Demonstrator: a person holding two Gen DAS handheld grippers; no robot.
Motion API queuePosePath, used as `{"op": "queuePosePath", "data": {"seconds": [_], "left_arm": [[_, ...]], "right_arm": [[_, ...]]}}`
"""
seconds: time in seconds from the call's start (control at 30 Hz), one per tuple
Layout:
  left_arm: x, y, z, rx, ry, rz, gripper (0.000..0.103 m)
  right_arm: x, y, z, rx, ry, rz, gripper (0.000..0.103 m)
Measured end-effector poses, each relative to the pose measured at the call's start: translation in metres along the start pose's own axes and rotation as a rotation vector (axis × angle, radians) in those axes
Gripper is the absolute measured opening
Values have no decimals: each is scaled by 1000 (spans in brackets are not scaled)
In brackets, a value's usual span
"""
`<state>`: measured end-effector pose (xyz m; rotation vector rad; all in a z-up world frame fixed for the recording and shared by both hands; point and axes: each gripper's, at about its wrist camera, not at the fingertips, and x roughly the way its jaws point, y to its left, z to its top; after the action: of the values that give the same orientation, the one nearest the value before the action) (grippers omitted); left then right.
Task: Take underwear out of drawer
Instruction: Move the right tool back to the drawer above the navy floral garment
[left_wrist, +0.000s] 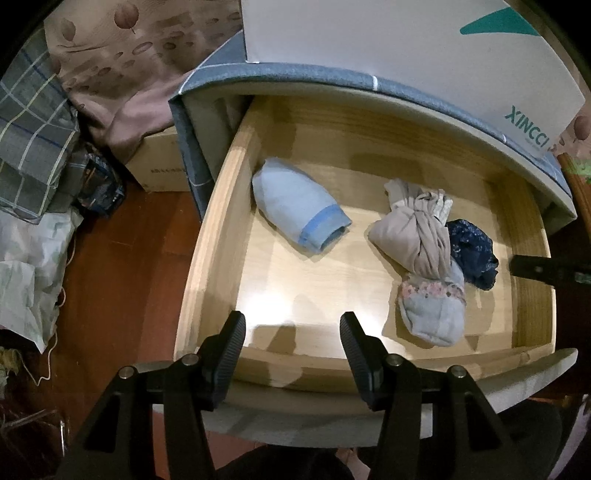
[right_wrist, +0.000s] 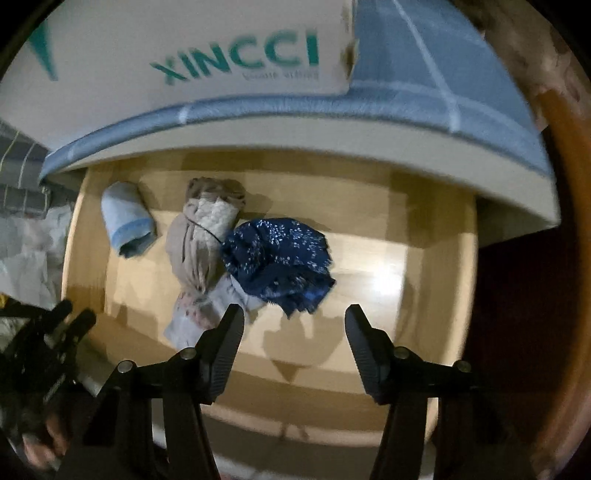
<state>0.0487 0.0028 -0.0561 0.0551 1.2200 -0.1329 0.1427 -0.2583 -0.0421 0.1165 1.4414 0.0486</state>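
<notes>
Both tools spread, empty – right tool (right_wrist: 293, 315) above navy underwear (right_wrist: 277, 258) in drawer (right_wrist: 436, 206)

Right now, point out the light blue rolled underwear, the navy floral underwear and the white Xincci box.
light blue rolled underwear (left_wrist: 301, 206): left wrist view, middle of roll.
navy floral underwear (right_wrist: 277, 254): right wrist view, centre of bundle.
white Xincci box (right_wrist: 236, 62): right wrist view, printed face.

Hovering open over the drawer (left_wrist: 218, 258): left tool (left_wrist: 292, 332), with blue roll (left_wrist: 299, 206) ahead, beige bundle (left_wrist: 413, 229) ahead-right.
</notes>
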Motion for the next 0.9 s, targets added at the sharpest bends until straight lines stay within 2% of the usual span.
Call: {"op": "queuePosePath", "data": {"seconds": [0.23,0.4,0.63,0.7,0.9], "left_arm": [[0,0,-1,1,3,-11,54],[2,0,-1,-4,15,-24,54],[5,1,0,-11,23,-42,54],[5,1,0,-11,23,-42,54],[4,2,0,-12,21,-43,54]], "right_arm": [[26,13,17,8,-41,-28,54],[44,19,26,5,-33,-40,54],[61,20,32,-18,28,-85,53],[66,16,33,-1,56,-89,47],[74,16,32,-14,93,-110,43]]}}
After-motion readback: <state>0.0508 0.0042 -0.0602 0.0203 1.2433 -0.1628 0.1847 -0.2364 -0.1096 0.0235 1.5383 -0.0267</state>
